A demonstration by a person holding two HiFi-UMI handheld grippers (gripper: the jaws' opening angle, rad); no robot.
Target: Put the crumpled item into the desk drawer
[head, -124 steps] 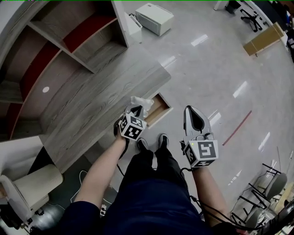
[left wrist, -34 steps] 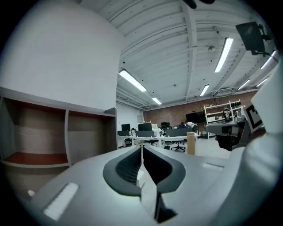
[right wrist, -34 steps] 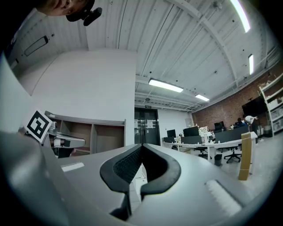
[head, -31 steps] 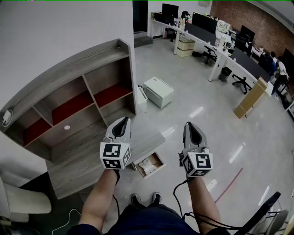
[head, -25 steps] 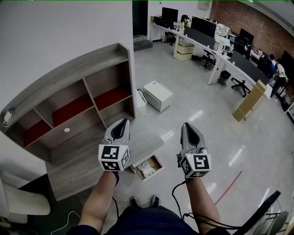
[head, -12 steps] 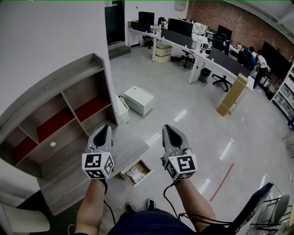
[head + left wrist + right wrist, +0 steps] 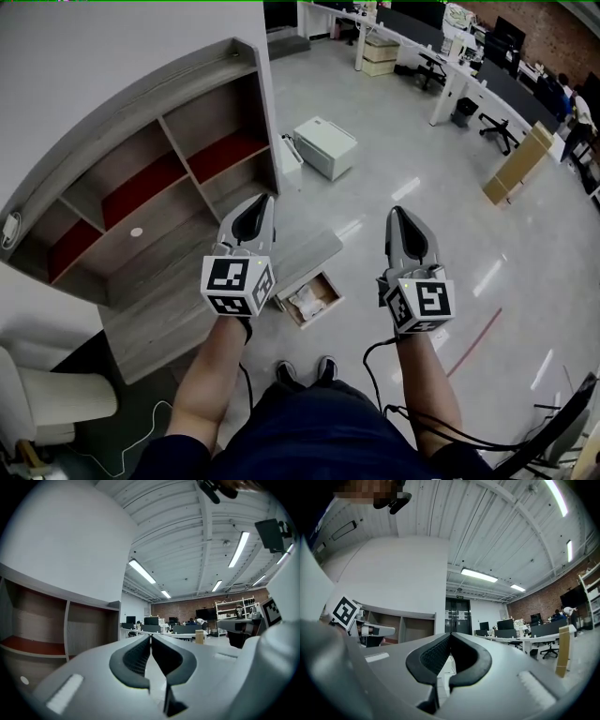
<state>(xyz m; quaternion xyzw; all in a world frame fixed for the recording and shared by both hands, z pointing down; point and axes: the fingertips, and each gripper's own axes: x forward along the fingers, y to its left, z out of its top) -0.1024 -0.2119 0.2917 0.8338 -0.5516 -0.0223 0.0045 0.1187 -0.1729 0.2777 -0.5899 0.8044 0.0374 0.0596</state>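
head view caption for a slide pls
Left gripper and right gripper shut, empty, held level; crumpled item in open desk drawer.

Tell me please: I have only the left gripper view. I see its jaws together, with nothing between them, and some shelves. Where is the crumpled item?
Observer: In the head view, the crumpled item lies inside the open drawer, below the desk's edge.
Operator: Does the right gripper hold something?
Observer: No. The right gripper has its jaws together, with nothing between them.
Operator: Does any gripper touch the drawer?
Observer: Neither. In the head view the left gripper shows over the desk, and the right one over the floor.
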